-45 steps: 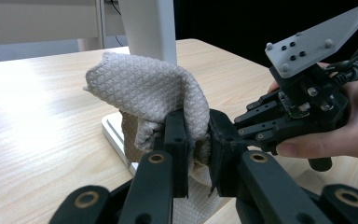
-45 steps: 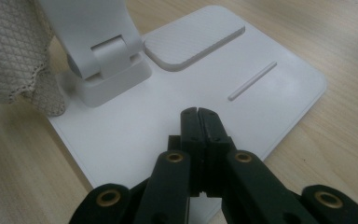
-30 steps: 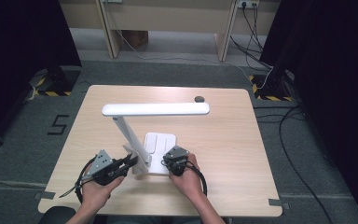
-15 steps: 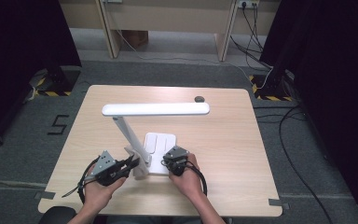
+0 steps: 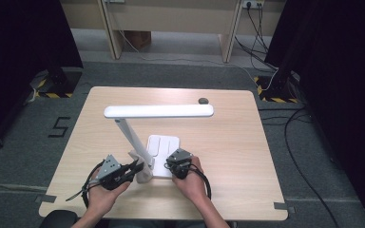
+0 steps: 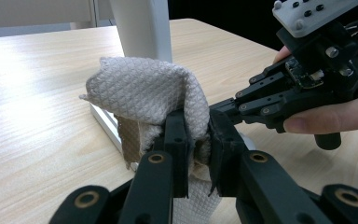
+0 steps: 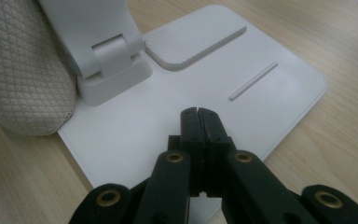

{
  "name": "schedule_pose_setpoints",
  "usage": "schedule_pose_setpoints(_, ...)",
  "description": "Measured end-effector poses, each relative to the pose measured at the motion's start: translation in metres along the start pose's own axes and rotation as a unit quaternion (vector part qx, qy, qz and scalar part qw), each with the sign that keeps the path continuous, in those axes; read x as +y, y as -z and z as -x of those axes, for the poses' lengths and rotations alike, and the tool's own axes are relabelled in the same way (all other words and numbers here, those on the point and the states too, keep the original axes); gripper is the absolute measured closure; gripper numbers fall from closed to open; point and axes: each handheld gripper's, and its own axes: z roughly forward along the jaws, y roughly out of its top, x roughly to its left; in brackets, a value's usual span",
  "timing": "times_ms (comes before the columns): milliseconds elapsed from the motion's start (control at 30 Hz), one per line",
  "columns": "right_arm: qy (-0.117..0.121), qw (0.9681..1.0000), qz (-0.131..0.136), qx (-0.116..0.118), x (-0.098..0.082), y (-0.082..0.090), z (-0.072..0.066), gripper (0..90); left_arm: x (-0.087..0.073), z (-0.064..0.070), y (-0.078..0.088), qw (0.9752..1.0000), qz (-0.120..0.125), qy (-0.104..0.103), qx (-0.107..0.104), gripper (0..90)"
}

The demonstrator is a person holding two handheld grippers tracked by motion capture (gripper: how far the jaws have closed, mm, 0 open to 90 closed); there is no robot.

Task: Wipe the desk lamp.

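A white desk lamp stands on the wooden table (image 5: 228, 137), its long head (image 5: 159, 111) level above a slanted arm (image 5: 133, 137) and a flat white base (image 5: 164, 145). My left gripper (image 5: 135, 167) (image 6: 198, 140) is shut on a beige waffle-textured cloth (image 6: 144, 93) (image 5: 140, 164), bunched against the lamp arm's foot at the base's near left corner. My right gripper (image 5: 175, 167) (image 7: 199, 114) has its jaws shut together with nothing between them, tips resting over the base (image 7: 168, 116) near its front edge. In the right gripper view the cloth (image 7: 21, 74) lies beside the lamp's hinge (image 7: 114, 65).
A small dark round object (image 5: 203, 100) sits near the table's far edge. Cables trail from both grippers toward the near edge. Dark curtains and floor cables surround the table; there is bare tabletop to the right and at the far left.
My left gripper has shifted slightly with the cloth at the lamp's foot. The right gripper has stayed in place.
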Motion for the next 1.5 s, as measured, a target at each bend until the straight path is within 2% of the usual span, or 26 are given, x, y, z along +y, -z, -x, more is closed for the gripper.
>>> schedule_pose_setpoints(700,-0.002,1.0000,0.001,0.001,0.000,0.000,0.000,90.0,-0.010,0.002,-0.011,0.9997,-0.021,-0.007,-0.009,79.4)
schedule_pose_setpoints(833,-0.002,1.0000,0.000,0.002,0.000,0.000,0.000,90.0,-0.012,0.003,-0.014,0.9992,-0.032,-0.017,-0.014,79.3)
schedule_pose_setpoints(1500,0.001,1.0000,-0.003,0.001,0.001,0.000,0.000,90.0,-0.020,0.006,-0.026,0.9969,-0.067,-0.021,-0.037,79.0)
